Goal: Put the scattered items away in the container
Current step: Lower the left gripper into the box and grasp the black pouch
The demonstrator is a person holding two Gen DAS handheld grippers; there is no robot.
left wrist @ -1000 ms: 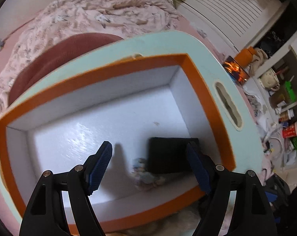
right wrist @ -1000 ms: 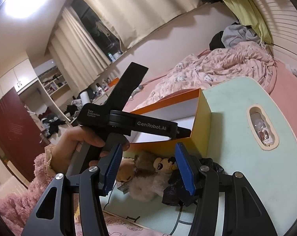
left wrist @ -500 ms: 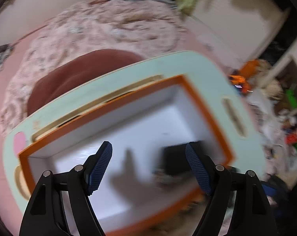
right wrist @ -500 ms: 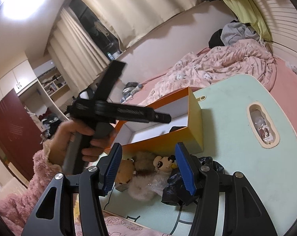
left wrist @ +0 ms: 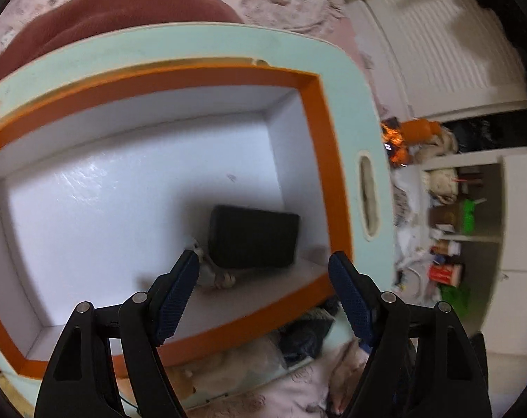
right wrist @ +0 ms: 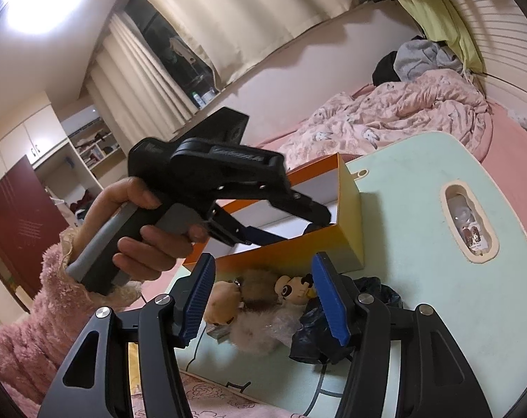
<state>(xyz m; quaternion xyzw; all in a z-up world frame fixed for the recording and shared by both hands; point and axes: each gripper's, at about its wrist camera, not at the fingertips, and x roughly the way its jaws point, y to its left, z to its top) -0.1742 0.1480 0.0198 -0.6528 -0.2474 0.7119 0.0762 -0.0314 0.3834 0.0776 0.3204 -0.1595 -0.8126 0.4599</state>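
Left tongs (left wrist: 263,278) open over orange box (left wrist: 328,160); right tongs (right wrist: 260,292) open, empty; plush toys (right wrist: 260,299), black bag (right wrist: 333,327) beside box.

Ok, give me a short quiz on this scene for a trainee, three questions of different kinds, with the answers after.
1. True or false: the black case lies inside the orange box.
2. Multiple choice: where are the plush toys? A) inside the box B) on the mint-green table outside the box's near wall C) on the bed
3. Short answer: is either the left gripper or the right gripper holding anything?

Key
1. True.
2. B. They lie next to a black plastic bag.
3. No. Both stand open with nothing between the pads; the left hangs over the box, the right points at the toys.
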